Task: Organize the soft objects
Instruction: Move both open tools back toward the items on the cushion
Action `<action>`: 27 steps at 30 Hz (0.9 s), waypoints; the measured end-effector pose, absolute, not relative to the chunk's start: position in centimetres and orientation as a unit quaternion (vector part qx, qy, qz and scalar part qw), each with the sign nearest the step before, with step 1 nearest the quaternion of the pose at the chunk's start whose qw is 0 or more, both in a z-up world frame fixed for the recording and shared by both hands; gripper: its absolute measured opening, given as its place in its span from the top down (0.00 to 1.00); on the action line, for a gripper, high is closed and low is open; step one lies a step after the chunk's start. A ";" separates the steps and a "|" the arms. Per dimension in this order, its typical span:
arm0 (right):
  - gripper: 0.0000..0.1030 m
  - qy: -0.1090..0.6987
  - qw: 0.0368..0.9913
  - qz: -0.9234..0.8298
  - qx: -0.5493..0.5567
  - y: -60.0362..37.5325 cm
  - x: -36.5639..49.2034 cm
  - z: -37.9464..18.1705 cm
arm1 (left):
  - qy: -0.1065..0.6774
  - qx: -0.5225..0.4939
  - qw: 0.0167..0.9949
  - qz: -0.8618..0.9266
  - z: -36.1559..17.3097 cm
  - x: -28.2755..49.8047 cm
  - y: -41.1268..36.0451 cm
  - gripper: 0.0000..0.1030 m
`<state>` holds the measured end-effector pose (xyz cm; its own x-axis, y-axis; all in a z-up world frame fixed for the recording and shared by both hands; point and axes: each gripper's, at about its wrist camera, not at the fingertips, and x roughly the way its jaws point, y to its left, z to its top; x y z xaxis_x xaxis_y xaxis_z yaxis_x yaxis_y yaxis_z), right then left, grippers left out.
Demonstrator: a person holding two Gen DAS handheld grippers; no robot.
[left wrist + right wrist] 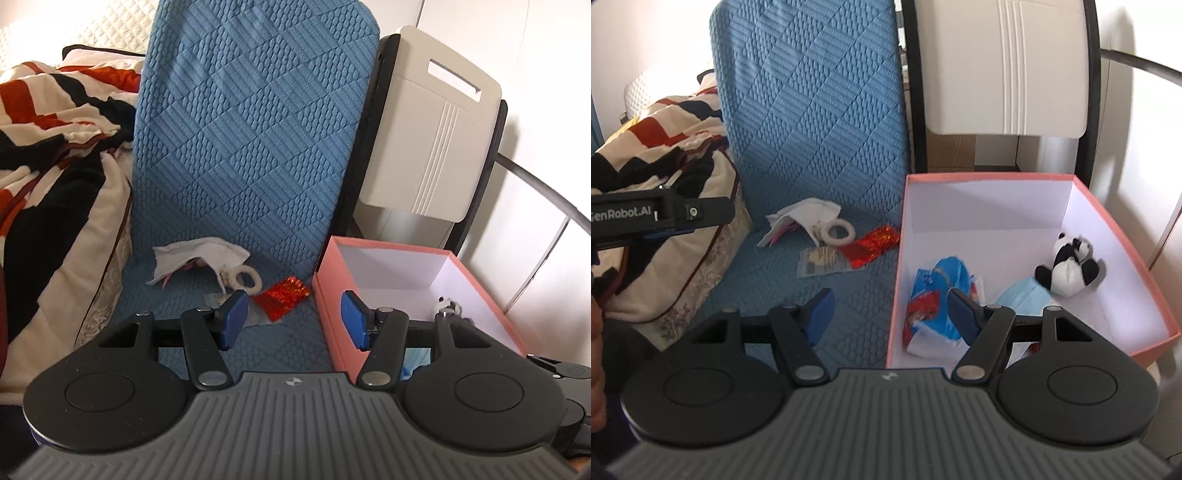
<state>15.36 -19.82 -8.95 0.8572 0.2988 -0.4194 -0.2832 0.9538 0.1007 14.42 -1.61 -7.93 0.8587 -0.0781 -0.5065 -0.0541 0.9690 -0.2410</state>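
Partly done, I judge: the panda [1067,266], blue pouch [940,295] and mask [1021,293] lie inside the box [1123,243], while the cloth [803,218], ring [841,232] and red packet [873,243] wait left of it, both the left tool [293,319] and right tool [892,314] spread, empty.

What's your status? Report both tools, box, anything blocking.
Left tool, right tool open, empty. Pink box holds panda. White cloth on sofa, path unobstructed.
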 end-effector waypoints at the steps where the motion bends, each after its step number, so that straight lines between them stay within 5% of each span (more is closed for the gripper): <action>1: 0.32 0.222 0.963 0.151 0.016 -19.6 15.3 -9.3 | 0.267 -0.124 0.956 -0.005 -8.3 14.2 -1.4 0.40; 27: 0.32 0.230 0.960 0.157 -0.011 -13.8 16.2 -12.4 | 0.280 -0.125 0.952 0.018 -13.4 16.3 1.9 0.40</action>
<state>16.24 -13.76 -12.38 0.8443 0.2970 -0.4460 -0.3073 0.9502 0.0511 16.31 1.93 -13.37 0.8422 -0.0355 -0.5380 -0.1043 0.9682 -0.2272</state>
